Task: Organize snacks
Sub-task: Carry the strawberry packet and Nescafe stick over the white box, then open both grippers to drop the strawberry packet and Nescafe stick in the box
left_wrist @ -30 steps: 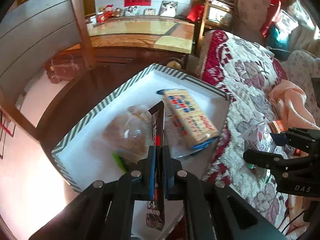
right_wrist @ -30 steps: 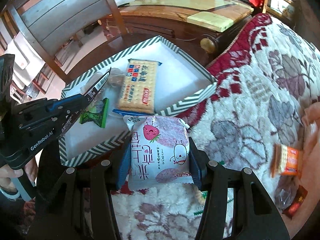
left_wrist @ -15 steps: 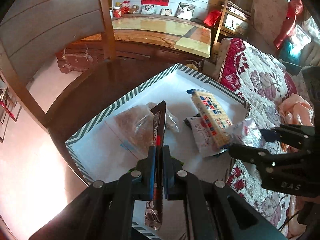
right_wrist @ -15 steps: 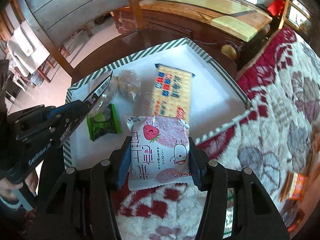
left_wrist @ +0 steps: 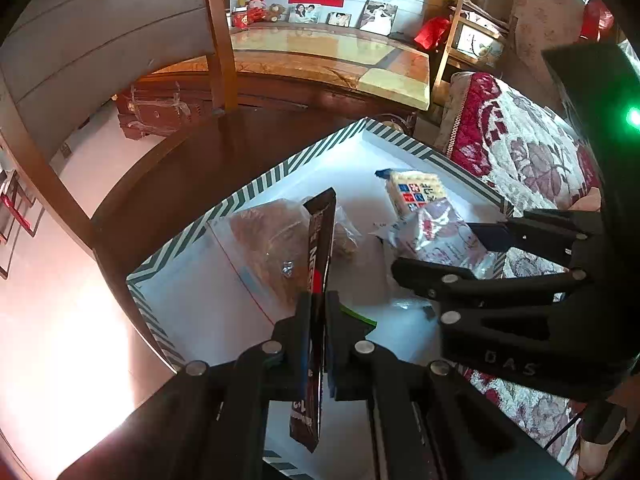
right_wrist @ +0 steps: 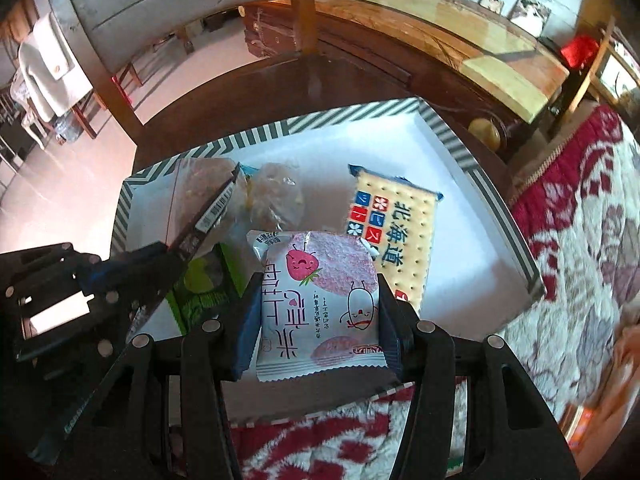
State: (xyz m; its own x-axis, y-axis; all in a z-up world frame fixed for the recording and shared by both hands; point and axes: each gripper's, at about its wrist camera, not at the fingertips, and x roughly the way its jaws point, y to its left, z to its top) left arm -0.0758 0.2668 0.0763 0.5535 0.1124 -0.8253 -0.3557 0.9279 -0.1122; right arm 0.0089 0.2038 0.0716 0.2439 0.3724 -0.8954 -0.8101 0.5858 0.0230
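Note:
My left gripper (left_wrist: 318, 300) is shut on a dark brown snack bar (left_wrist: 318, 248), held edge-up over the white tray with a green striped rim (left_wrist: 280, 174). My right gripper (right_wrist: 316, 288) is shut on a pink-and-white strawberry snack packet (right_wrist: 320, 300), held over the tray's near side. It also shows in the left wrist view (left_wrist: 440, 236). In the tray lie a yellow cracker pack (right_wrist: 394, 236), a clear bag of brown snacks (left_wrist: 268, 240), a small clear-wrapped snack (right_wrist: 278, 196) and a green packet (right_wrist: 204, 288).
The tray (right_wrist: 492, 200) sits on a dark round wooden table (left_wrist: 192, 168) beside a red-and-white floral blanket (right_wrist: 580, 220). A wooden chair (left_wrist: 100, 48) stands behind the table. A long wooden sideboard (left_wrist: 320, 56) with photos is at the back.
Both grippers have moved farther over the tray with their snacks. The right gripper has carried the strawberry packet from above the blanket's edge to above the tray, close to the cracker pack.

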